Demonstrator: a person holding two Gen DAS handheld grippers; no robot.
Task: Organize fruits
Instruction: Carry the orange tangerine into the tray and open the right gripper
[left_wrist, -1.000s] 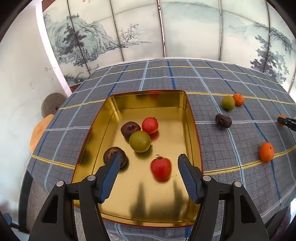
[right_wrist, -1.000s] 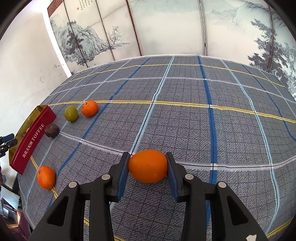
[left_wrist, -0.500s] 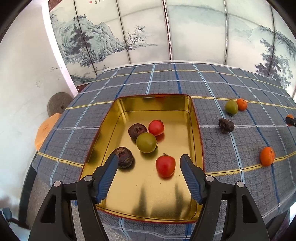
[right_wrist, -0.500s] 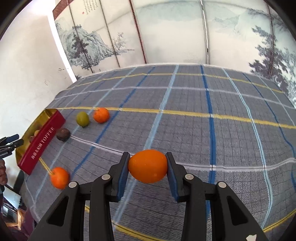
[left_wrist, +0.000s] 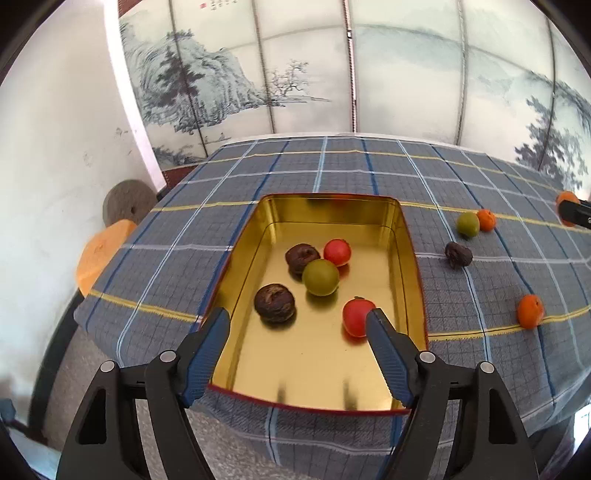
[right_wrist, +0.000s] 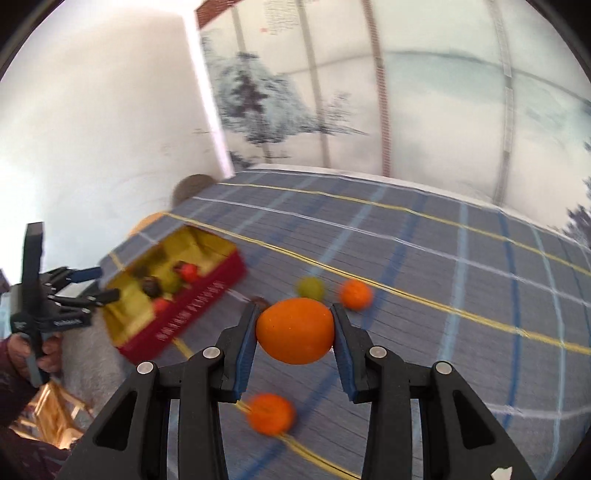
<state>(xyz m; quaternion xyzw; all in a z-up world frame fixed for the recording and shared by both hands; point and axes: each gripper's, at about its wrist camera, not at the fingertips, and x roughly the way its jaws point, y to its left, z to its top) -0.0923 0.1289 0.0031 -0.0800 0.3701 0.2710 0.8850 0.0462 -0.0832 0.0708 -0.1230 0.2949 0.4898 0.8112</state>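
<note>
While the orange (right_wrist: 295, 331) sits pinched between the pads of the right hand-held gripper (right_wrist: 295, 334), it hangs clear above the plaid cloth of the worktop (right_wrist: 443, 266), some way to the right of the gold tin (right_wrist: 192, 306). The step in hand looks like the carry: one fruit lifted and on its way to the tin. The next move calls for bringing the orange over the red side wall, lowering it onto a bare patch of the gold floor, and only then letting the fingers part, since a round fruit dropped from height may roll or knock the others.

The left hand-held gripper (left_wrist: 297, 319) is spread wide and holds nothing, poised over the tin's near edge.

The left wrist view looks straight into the tin (left_wrist: 317, 373) and shows its contents plainly: two red fruits, a green one and two dark wrinkled ones, with free floor near the front. It also shows four loose fruits on the cloth to the right of the tin. The right wrist view is blurred, yet it alone shows the grip on the orange and the lettered red outer wall.
</note>
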